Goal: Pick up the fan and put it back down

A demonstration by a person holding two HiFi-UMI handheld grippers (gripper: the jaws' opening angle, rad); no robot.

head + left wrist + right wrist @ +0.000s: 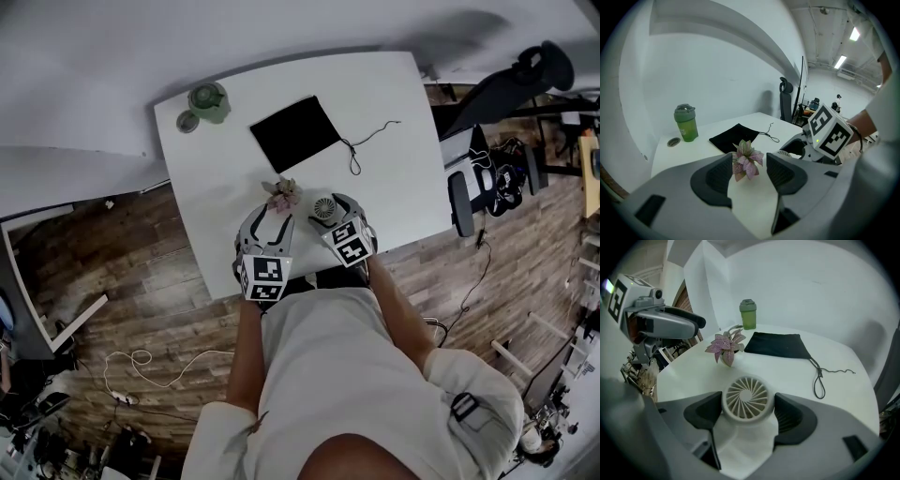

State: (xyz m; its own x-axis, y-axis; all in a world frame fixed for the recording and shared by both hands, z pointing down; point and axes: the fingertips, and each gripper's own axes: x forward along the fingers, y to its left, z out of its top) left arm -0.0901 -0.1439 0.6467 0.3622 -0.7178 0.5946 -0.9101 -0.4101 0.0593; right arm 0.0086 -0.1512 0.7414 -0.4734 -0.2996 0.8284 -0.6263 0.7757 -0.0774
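**A:** Closest to the person, what is the right gripper [748, 405] doing?

**B:** It is clamped on the fan [747, 397]. This is a small round white one with its grille facing the camera, and a pad sits against each side of its rim. It is at the near edge of the white table [394, 141]. I cannot tell whether its base rests on the top.

**A:** And the left gripper [750, 165]?

**B:** Its jaws stand apart and hold nothing. It is just beside the right one, at the same near edge. A little pink-leaved plant [747, 159] stands on the table in line with the gap, and neither pad presses on it.

**A:** How do the plant and the fan lie?

**B:** From the head view they are side by side, with the plant to the left.

**A:** Farther out?

**B:** A flat black pouch [294, 132] lies mid-table. Its drawstring cord [361, 150] trails off to the right.

**A:** And at the far side?

**B:** A green bottle [209, 100] stands upright in the far left corner, with a small round lid [187, 122] just beside it. An office chair [506, 84] stands beyond the table's right end.
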